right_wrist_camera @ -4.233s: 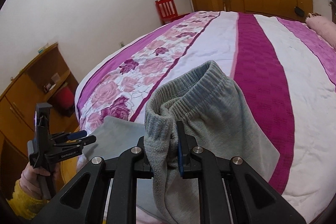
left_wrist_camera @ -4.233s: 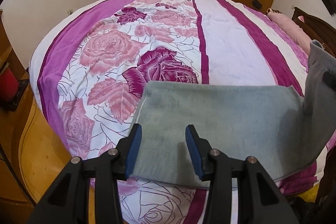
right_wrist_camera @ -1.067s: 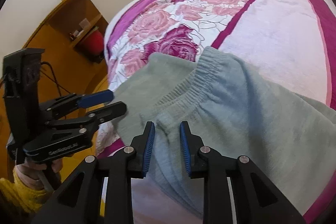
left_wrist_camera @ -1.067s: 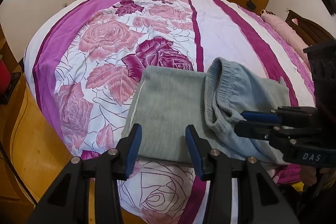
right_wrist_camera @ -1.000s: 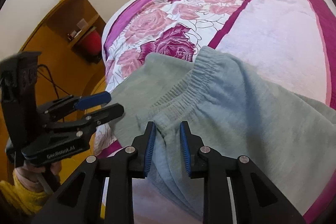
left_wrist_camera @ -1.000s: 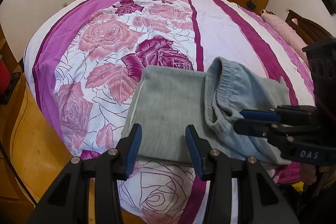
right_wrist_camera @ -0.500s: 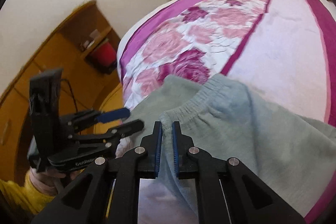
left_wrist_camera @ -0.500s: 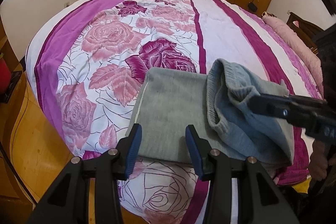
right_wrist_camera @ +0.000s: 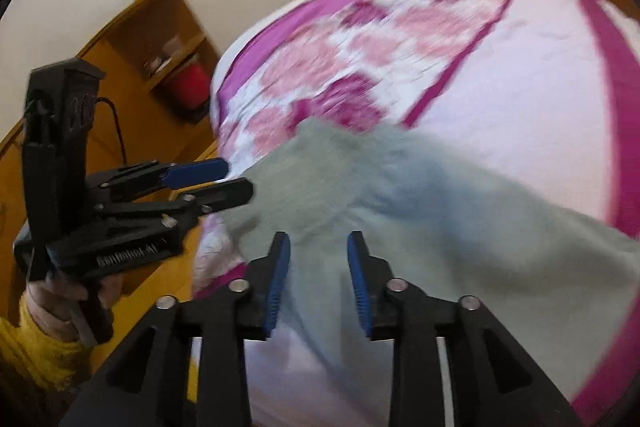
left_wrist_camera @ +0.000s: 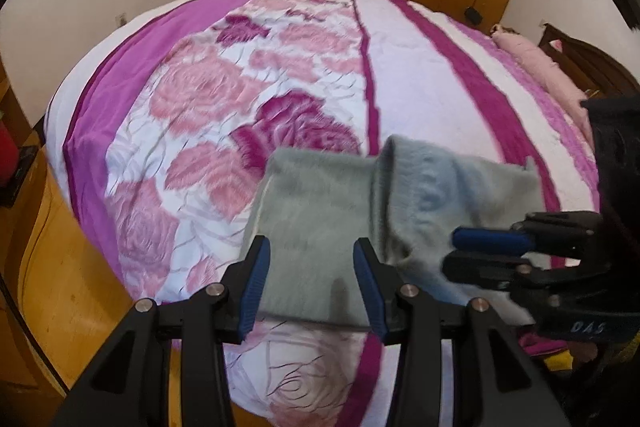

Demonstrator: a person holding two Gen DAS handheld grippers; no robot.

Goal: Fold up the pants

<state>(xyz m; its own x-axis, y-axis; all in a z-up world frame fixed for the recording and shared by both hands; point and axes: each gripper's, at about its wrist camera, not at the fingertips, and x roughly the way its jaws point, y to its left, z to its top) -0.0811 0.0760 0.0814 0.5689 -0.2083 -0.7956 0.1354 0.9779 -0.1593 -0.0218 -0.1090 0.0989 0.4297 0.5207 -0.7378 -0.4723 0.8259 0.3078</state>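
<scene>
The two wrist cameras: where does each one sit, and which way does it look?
Left wrist: on the left gripper, looking down past its open fingers at the grey pants on the bed.
Right wrist: on the right gripper, fingers opening above the pants; a yellow sleeve shows.
Shared: pants, bed, each other's gripper.

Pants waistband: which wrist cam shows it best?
Left wrist view. The ribbed waistband lies folded over the grey pants near frame centre, only lightly blurred. In the right wrist view motion blur smears the pants into one grey mass, with no waistband ribbing readable.
</scene>
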